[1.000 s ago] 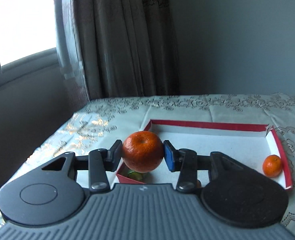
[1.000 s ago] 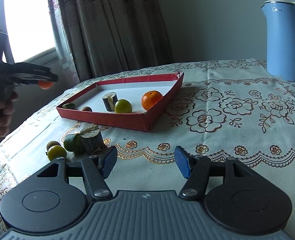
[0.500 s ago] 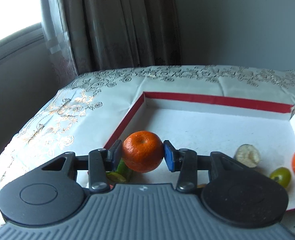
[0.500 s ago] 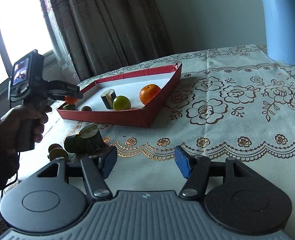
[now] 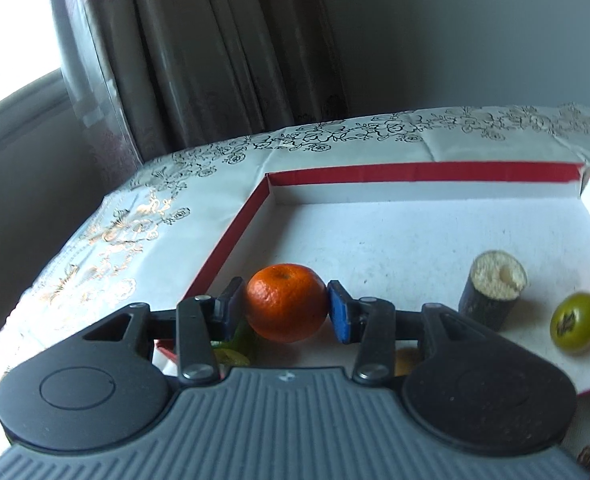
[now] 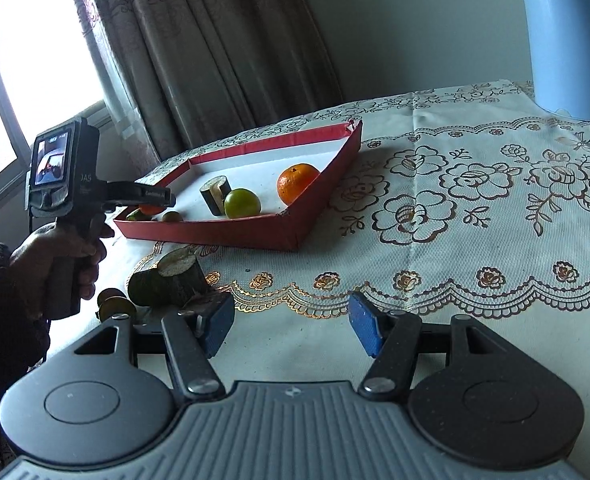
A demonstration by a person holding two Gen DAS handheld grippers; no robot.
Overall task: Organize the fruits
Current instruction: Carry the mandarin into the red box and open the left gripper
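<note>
Left gripper [image 5: 287, 307] clamps tangerine [image 5: 286, 301] between both pads, low over red tray [image 5: 415, 171], near its left wall. Inside tray: cane stub [image 5: 491, 293], green fruit [image 5: 576, 321], second tangerine [image 6: 297, 183]. Right gripper [image 6: 291, 326] half open, empty, over tablecloth [image 6: 475, 216] beside tray.

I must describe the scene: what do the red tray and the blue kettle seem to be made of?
Red tray: probably cardboard, matte; thin folded walls, white inside, one corner torn open. Blue kettle: likely plastic, smooth with a soft sheen; this is uncertain.
</note>
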